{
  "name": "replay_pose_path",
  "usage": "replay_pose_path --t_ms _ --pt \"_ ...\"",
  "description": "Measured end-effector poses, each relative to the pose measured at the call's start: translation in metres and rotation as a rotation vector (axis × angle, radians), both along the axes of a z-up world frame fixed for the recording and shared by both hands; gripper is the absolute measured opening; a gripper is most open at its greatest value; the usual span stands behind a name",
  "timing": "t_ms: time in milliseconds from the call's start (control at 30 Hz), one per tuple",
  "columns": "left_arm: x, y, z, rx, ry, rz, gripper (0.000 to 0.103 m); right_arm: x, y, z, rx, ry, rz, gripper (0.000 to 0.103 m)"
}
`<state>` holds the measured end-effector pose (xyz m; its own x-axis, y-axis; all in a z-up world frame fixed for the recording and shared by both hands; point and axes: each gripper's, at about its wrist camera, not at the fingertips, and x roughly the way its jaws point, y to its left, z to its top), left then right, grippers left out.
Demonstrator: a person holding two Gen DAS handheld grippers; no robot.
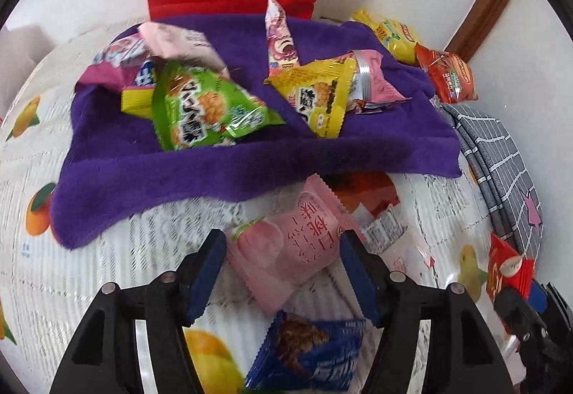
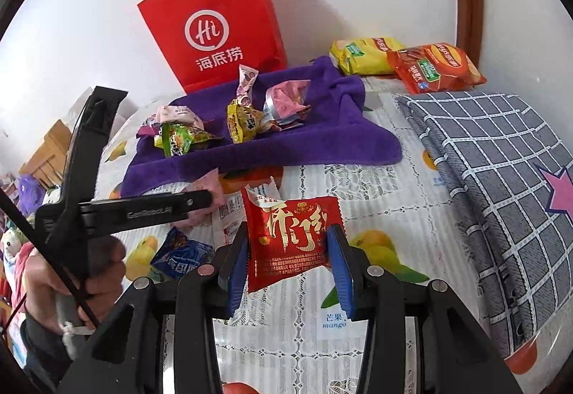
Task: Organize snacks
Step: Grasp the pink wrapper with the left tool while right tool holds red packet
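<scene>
A purple towel (image 1: 222,172) (image 2: 322,139) lies on the table with several snack packets on it, among them a green one (image 1: 200,111) and a yellow one (image 1: 318,96). My left gripper (image 1: 283,247) stands with its jaws around a pink peach packet (image 1: 286,247), touching its sides. A blue packet (image 1: 308,351) lies just below it. My right gripper (image 2: 292,247) is shut on a red packet (image 2: 290,236) and holds it above the tablecloth. The left gripper also shows in the right wrist view (image 2: 211,197).
A red paper bag (image 2: 215,25) stands behind the towel against the wall. Yellow (image 2: 365,55) and orange-red (image 2: 433,66) snack bags lie at the back right. A folded grey checked cloth (image 2: 501,186) covers the right side. A mango-print tablecloth (image 2: 376,243) covers the table.
</scene>
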<state>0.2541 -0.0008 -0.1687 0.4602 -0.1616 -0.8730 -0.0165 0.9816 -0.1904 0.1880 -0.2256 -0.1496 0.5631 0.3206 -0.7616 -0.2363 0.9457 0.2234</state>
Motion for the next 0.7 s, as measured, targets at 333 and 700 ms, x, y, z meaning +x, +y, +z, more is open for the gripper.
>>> replay_pose_path --t_ms 333,700 --pt "-0.008 -0.01 0.001 0.035 -0.067 -0.073 0.036 0.0 -0.004 -0.012 0.002 0.035 0.006 0.042" --pt "-0.031 -0.002 0.013 0.038 -0.063 -0.068 0.008 -0.012 -0.019 -0.013 0.033 0.057 -0.021 0.042"
